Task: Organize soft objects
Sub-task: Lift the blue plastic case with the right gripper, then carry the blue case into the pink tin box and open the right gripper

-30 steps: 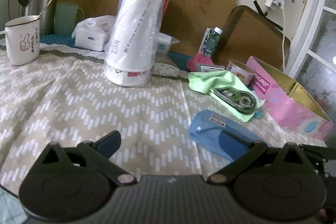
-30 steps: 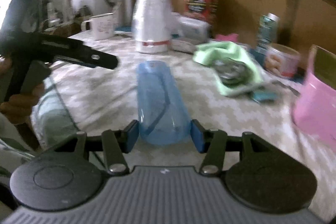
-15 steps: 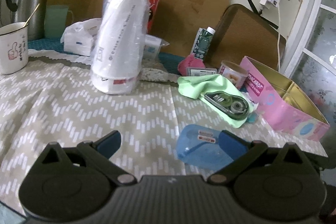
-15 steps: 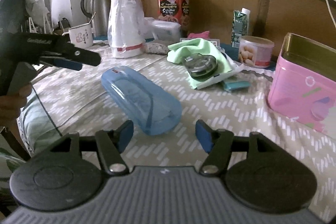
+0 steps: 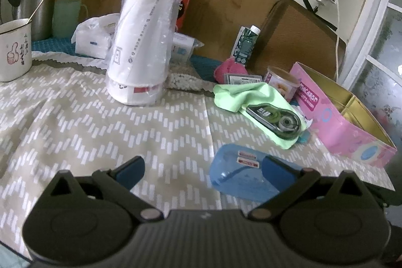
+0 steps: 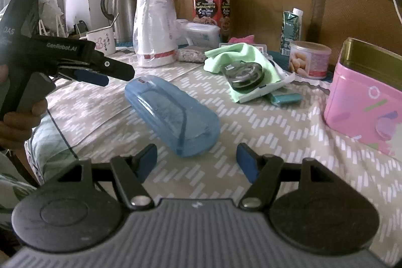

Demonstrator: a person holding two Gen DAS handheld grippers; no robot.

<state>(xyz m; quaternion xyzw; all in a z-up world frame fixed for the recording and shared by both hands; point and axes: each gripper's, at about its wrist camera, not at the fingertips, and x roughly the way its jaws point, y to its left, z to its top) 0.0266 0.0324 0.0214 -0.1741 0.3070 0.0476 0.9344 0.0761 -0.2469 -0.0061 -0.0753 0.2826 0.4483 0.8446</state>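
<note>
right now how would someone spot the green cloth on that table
Start at the pink tin on the patterned tablecloth. Beside it lies the crumpled green cloth, the only pale green fabric there, with a dark round tape dispenser resting on it.

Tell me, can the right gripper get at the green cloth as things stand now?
Probably yes, but not straight ahead. The right gripper is open and empty, yet the blue case lies right before it, and a black tape dispenser rests on the green cloth.
</note>
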